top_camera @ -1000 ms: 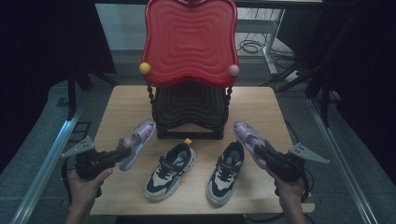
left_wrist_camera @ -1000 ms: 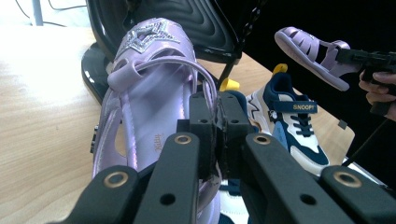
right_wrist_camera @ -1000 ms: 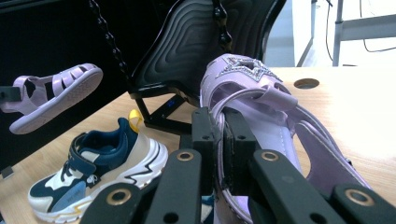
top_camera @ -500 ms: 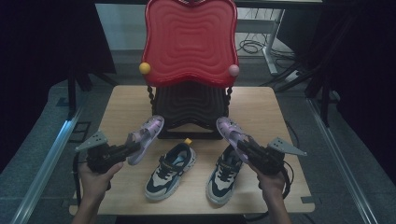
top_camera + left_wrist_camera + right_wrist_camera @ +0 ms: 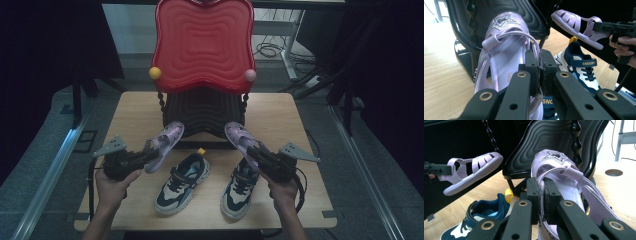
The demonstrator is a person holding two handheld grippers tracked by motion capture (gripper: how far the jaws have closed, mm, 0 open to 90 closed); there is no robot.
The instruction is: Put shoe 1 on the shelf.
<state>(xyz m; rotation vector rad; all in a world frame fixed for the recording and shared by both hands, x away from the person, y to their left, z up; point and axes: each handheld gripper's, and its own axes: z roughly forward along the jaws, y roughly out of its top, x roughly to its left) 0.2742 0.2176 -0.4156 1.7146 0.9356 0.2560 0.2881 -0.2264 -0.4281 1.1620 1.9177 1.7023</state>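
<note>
High view | left gripper (image 5: 145, 159) clamps lilac sandal (image 5: 165, 145) | right gripper (image 5: 251, 152) clamps second sandal (image 5: 237, 136)

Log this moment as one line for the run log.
left tool: shut on left sandal | right tool: shut on right sandal | sneakers: on table

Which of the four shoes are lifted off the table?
The two purple sandals, each held in a gripper; both navy-and-white sneakers rest on the table.

Two lilac sandals (image 5: 164, 144) (image 5: 240, 138), two navy-and-white sneakers (image 5: 181, 182) (image 5: 241, 185), one red-backed chair (image 5: 202, 45), one table (image 5: 295, 125)
</note>
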